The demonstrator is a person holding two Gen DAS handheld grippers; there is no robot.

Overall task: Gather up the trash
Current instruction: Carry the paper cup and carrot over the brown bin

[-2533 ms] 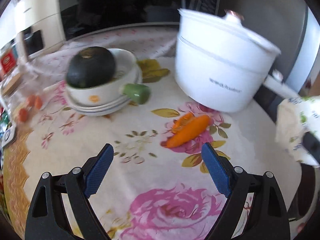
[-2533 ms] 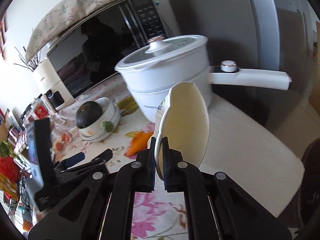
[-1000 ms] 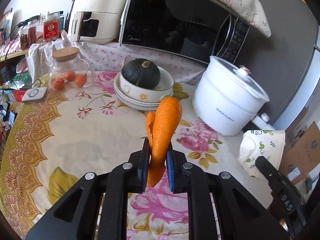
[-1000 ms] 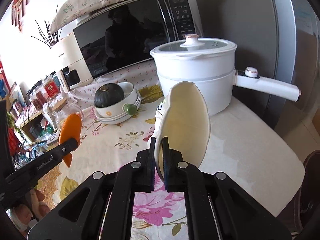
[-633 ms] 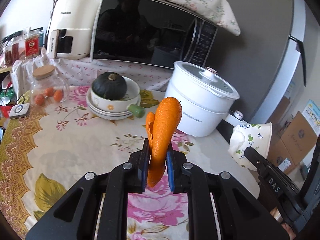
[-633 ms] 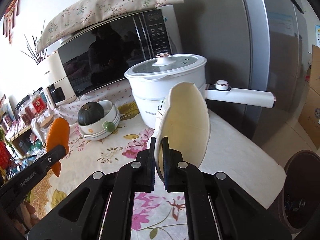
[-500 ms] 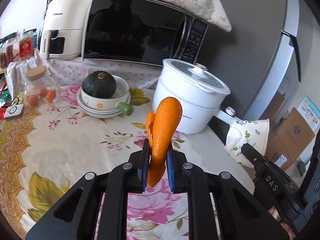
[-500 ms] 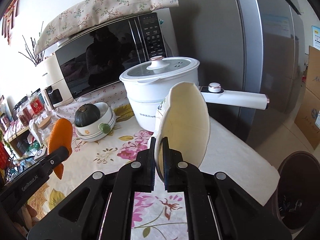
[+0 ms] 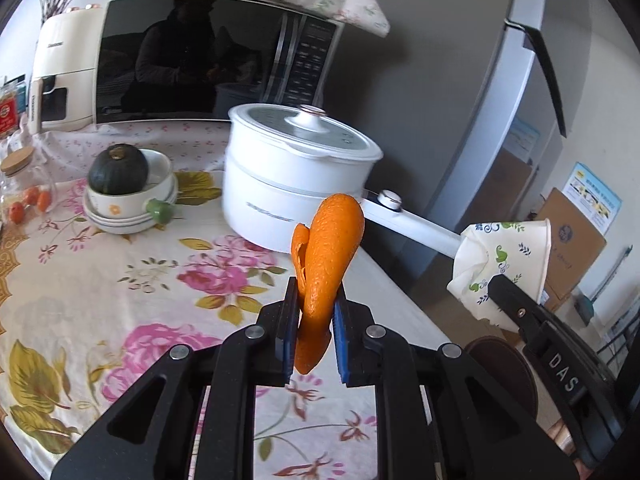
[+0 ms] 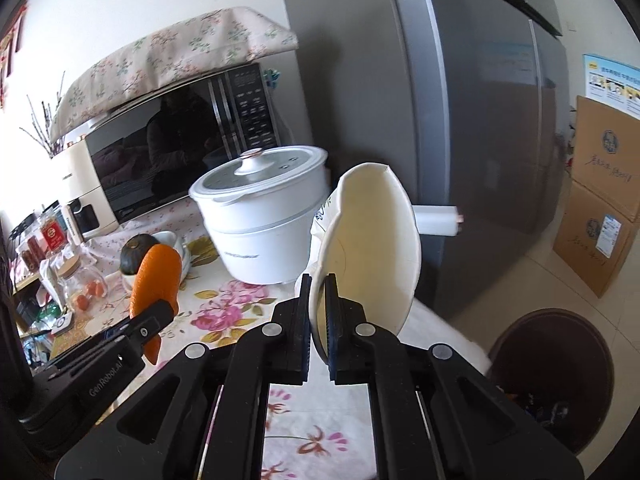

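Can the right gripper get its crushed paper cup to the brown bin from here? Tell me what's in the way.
Probably yes. The right gripper is shut on the crushed paper cup, and the brown bin stands open-topped on the floor just past the table edge. Nothing shows between them; the left gripper and its orange peel are off to the other side.

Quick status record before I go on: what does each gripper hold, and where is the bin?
left gripper: shut on orange peel, held upright
right gripper: shut on crushed paper cup, pinched at its rim
bin: dark, round, on the floor past the table edge, lower right in the right wrist view
bin contents: some scraps, unclear
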